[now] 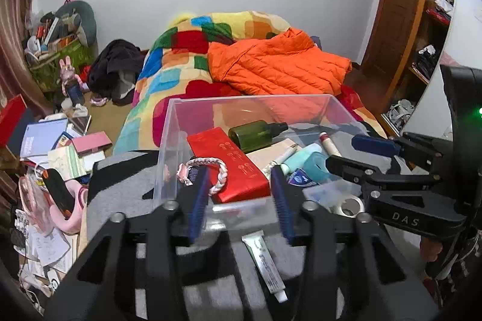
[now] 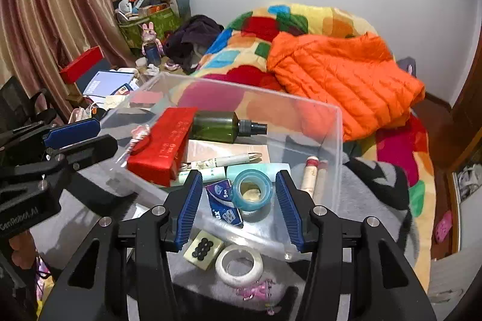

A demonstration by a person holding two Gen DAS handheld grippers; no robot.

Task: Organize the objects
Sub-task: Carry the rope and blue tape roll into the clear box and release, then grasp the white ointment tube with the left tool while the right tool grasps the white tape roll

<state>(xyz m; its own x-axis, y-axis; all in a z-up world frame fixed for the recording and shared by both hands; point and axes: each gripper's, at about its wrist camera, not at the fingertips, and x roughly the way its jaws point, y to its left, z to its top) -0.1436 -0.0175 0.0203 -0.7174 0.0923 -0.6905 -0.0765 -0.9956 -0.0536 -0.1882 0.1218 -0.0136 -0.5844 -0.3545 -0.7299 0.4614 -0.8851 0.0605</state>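
Writing: "DAS" on right gripper (image 1: 358,154), "5" on blue packet (image 2: 224,202)
Left gripper (image 1: 241,194): tilted down, fingers apart, empty
Right gripper: fingers apart, empty, over clear bin (image 2: 339,140)
Blue tape roll (image 2: 252,191): inside bin

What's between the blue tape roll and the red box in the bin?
A blue tissue pack lies beside the blue tape roll, with pale tubes reaching toward the red box. Right wrist view shows it best.

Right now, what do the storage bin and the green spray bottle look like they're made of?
Storage bin: clear, glossy rigid plastic by the look; the bedding shows through its walls. Green spray bottle: translucent, tinted, likely plastic, with a matte black sprayer top.
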